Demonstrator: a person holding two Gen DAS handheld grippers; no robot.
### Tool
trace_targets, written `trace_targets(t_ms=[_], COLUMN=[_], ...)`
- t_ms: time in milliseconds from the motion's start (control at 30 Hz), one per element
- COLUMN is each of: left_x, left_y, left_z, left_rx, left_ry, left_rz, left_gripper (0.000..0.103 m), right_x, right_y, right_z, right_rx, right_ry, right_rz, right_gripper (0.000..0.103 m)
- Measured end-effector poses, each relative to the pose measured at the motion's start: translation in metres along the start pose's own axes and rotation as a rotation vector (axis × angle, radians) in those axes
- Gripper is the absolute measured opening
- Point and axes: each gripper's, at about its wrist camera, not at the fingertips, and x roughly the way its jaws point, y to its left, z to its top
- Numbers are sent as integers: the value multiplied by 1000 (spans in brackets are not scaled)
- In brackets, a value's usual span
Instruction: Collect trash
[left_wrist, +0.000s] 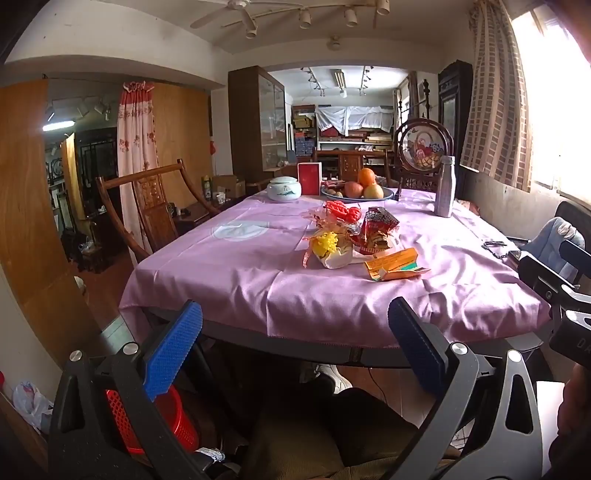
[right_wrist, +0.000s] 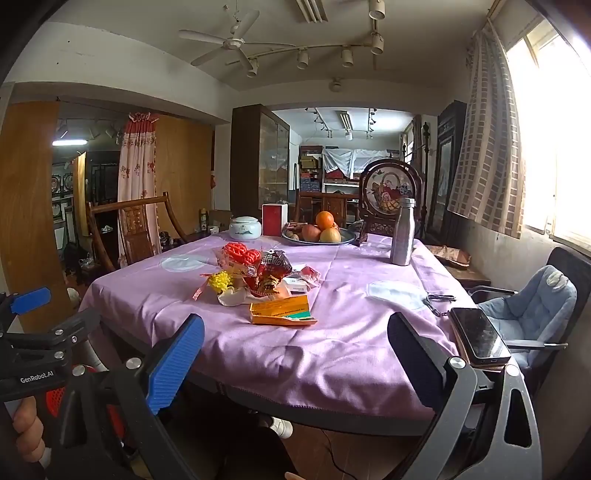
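Note:
A heap of trash lies mid-table on the purple cloth: a flattened orange carton (left_wrist: 395, 265) (right_wrist: 282, 310), a red snack wrapper (left_wrist: 378, 223) (right_wrist: 275, 266), red foam netting (left_wrist: 341, 212) (right_wrist: 242, 253) and a yellow foam net on crumpled paper (left_wrist: 327, 247) (right_wrist: 221, 282). My left gripper (left_wrist: 295, 350) hangs open before the table's near edge, nothing between its blue pads. My right gripper (right_wrist: 295, 363) is open too, short of the carton. A red mesh bin (left_wrist: 162, 421) stands on the floor at lower left.
A fruit plate (left_wrist: 386, 192), white jar (left_wrist: 283, 188), red box (left_wrist: 309, 178) and metal bottle (left_wrist: 444, 186) stand at the far side. A phone (right_wrist: 478, 338) and keys (right_wrist: 437, 301) lie near the right edge. A wooden chair (left_wrist: 151, 206) stands left, a padded chair (right_wrist: 532, 306) right.

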Motion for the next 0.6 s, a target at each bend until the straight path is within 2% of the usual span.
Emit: trace_targets(t_ms=[600], left_x=[-5], left_y=[-3], left_z=[0], left_rx=[0], left_ry=[0], left_rz=[-1], left_gripper=[96], right_x=[0], right_y=[0], right_z=[-3], right_rx=[0], right_ry=[-1], right_rz=[-1], right_gripper=[97])
